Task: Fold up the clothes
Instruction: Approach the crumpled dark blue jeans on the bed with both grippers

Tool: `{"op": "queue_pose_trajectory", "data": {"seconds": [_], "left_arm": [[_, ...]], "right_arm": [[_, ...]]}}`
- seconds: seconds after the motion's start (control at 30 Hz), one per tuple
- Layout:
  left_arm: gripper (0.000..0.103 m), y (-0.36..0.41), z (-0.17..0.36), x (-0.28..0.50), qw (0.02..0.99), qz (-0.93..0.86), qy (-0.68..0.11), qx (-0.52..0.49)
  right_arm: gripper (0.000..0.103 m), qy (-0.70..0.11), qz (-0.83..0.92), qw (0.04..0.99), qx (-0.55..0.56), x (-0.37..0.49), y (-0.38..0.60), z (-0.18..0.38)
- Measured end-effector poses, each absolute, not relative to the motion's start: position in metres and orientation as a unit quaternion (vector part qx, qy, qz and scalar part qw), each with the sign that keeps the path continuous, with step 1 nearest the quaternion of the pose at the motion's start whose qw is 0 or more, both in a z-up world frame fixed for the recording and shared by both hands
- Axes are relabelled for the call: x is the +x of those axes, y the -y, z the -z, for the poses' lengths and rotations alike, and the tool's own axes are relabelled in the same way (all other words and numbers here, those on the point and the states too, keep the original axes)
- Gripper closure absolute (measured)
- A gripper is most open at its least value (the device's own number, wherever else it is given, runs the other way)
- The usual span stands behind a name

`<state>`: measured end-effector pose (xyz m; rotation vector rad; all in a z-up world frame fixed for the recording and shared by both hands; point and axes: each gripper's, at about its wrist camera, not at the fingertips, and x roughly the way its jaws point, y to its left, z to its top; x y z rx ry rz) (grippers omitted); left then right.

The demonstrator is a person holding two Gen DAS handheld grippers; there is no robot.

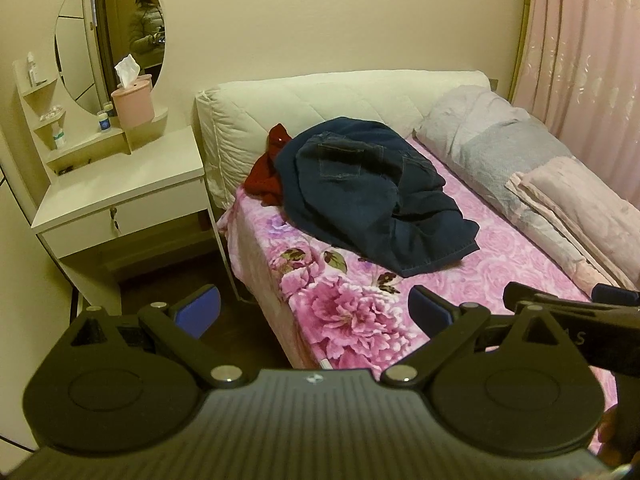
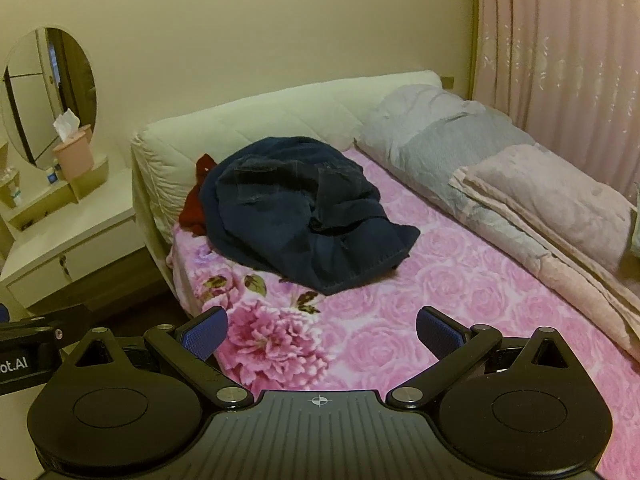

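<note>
Both tools, the left tool [image 1: 314,312] and right tool [image 2: 322,334], are hovering spread wide and empty over the bed [image 2: 400,300], well short of the crumpled navy clothes [image 2: 296,208] lying near the headboard [image 2: 260,116].

1. Both views: dim, warm yellowish indoor light; source not visible.
2. Fisheye: wall [image 1: 320,20] and curtain [image 2: 560,60] bow at the edges, corners vignetted black.
3. Dark jeans [image 2: 296,208] lose detail in shadow.
4. Slight softness and grain throughout; no glare.
</note>
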<state>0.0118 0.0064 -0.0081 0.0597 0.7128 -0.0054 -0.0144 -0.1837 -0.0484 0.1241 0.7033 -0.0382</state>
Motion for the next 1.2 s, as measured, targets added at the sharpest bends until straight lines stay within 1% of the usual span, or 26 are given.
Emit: {"op": "queue_pose_trajectory", "data": {"seconds": [0.27,1.2], "left_arm": [[0.004,0.002,0.004,0.024,0.938,0.008,-0.345,0.030],[0.004,0.047,0.018,0.059,0.936,0.041,-0.350,0.026]], "right_arm": [[0.000,-0.340,0.014,0.938,0.063,-0.006,0.193,0.043],[0.000,-0.344,0.003,0.937,0.061,0.028,0.226,0.040]]}}
